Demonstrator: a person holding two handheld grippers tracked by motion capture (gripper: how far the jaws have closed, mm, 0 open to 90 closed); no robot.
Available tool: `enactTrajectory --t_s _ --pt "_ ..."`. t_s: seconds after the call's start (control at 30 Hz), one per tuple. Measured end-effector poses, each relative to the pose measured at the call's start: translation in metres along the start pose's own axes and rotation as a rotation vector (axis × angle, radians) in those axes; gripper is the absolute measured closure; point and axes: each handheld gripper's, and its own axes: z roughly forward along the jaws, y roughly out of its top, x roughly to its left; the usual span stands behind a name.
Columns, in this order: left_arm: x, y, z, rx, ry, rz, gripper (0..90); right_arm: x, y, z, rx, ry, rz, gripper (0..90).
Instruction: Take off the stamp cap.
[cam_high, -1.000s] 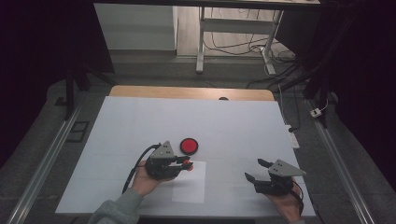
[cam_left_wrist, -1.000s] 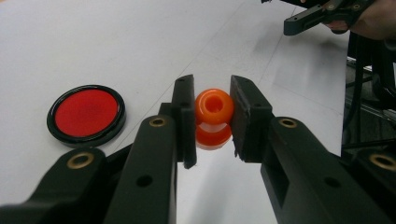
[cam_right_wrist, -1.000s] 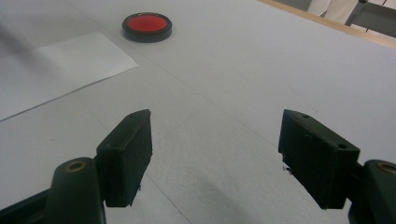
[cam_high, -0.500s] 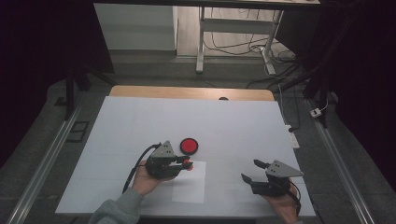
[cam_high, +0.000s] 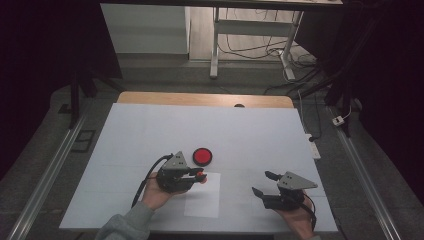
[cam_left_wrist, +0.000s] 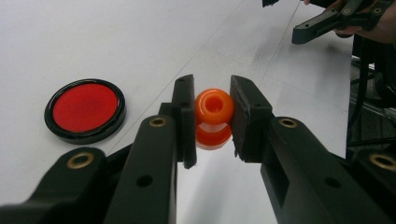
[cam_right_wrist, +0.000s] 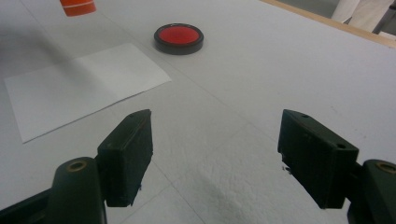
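My left gripper is shut on a small orange stamp-like piece, round with a hole in its top. It holds the piece just above the far edge of a white paper sheet. The piece's striped lower end hangs over the table in the right gripper view. A red disc in a black rim lies on the table just beyond the left gripper. My right gripper hovers at the near right, open, with nothing between its jaws.
The white table top has a wooden strip along its far edge. A table leg frame and cables stand on the floor beyond. Metal rails run along both sides of the table. The right gripper is at the top right of the left gripper view.
The right gripper has drifted slightly toward the near edge of the table. The left gripper and the orange piece have stayed put.
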Motion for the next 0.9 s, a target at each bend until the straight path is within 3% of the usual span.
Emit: enactTrajectory --t_s 0.9 --pt "0.001 0.000 0.003 0.006 -0.012 -0.004 72.1 0.020 0.009 0.023 -0.008 0.080 -0.019 26.5"
